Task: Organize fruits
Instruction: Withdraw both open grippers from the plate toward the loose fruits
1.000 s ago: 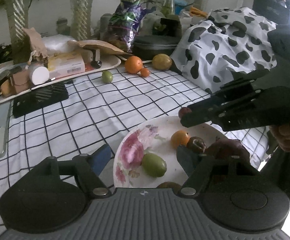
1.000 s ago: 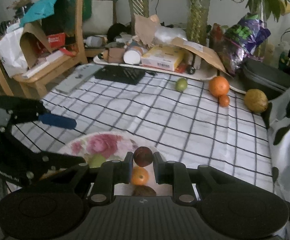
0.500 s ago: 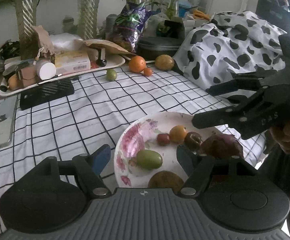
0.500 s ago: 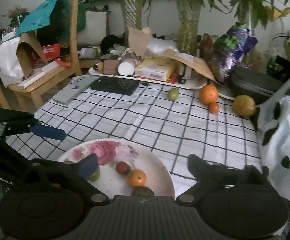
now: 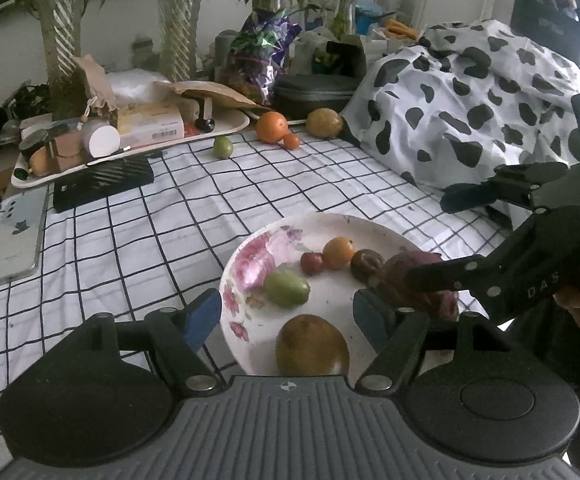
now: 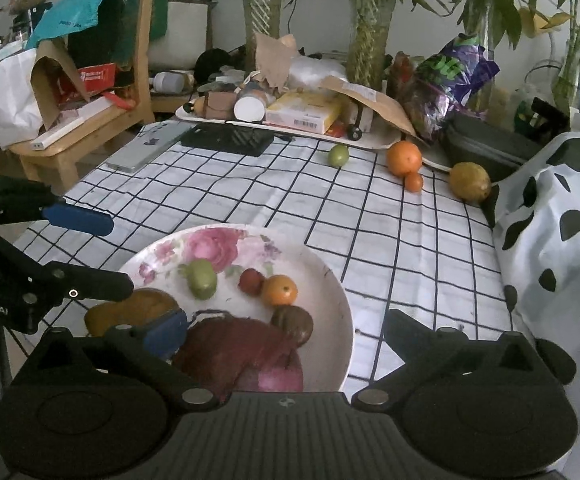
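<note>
Both grippers, left gripper (image 5: 286,314) and right gripper (image 6: 286,330), hover with jaws apart and empty over the plate (image 6: 330,280) already crowded with fruit, so adding the orange (image 6: 404,158) from the far tabletop risks knocking the small red fruit (image 6: 251,281) off.

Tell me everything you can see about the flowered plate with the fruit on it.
The plate is round, shallow and off-white, glossy like ceramic, with pink roses printed on its far-left part. It lies flat on the checked tablecloth near the table's front edge. It holds a green fruit, a small red fruit, a small orange, a dark brown fruit, a large purple-red fruit and a brownish fruit. Both open grippers hang above its near side.
</note>
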A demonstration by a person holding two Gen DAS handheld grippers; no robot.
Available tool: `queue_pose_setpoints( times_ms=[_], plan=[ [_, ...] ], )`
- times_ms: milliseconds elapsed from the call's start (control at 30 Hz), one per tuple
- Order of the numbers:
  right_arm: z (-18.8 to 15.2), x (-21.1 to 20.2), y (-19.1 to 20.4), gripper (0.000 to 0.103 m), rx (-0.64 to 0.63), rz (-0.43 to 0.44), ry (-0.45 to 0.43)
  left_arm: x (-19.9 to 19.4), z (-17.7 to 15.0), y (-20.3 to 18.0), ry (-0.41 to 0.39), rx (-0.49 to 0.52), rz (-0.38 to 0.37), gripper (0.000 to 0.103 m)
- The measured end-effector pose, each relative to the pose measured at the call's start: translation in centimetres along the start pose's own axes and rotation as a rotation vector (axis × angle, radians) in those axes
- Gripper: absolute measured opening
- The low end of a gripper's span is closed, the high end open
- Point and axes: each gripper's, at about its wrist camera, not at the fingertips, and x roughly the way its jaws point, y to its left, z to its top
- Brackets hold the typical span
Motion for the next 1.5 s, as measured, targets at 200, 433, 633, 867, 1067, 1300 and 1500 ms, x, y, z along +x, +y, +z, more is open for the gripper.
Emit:
queue_pose_setpoints(
  times_ms=[200,433,633,867,1067,1300,1500],
  plan=[
    [-0.5,-0.6,0.3,0.103,-0.001,-0.007,0.001,-0.2,-0.1,-0.9,0.022,0.025,0.017,0.071],
    [-0.9,-1.0,0.2,0.103,0.008,-0.016,0.002,0.1,0.3,-1.2,0.033,0.031,0.028,0.072],
    [-0.9,-1.1,-0.4,0.103,0.035,-0.04,0.0,0.5,0.8,-1.6,0.032,0.044,0.041,0.073],
    [-0.6,-1.2,-1.5,0.103,0.089,-0.076,-0.013,0.7,1.6,-1.6,-0.003,0.056,0.051,0.073],
    [-0.3,-0.8,-2.7,0.103,0.137,-0.1,-0.024,1.4,2.1,-1.4,-0.035,0.064,0.067,0.073],
    [0.7,0.6,-3.0,0.103,0.106,-0.156,-0.038,3.1,2.4,0.3,-0.072,0.019,0.078,0.073],
    [1.8,2.0,-4.4,0.103,0.137,-0.203,-0.042,4.4,3.8,1.8,-0.104,0.016,0.084,0.073]
  ],
)
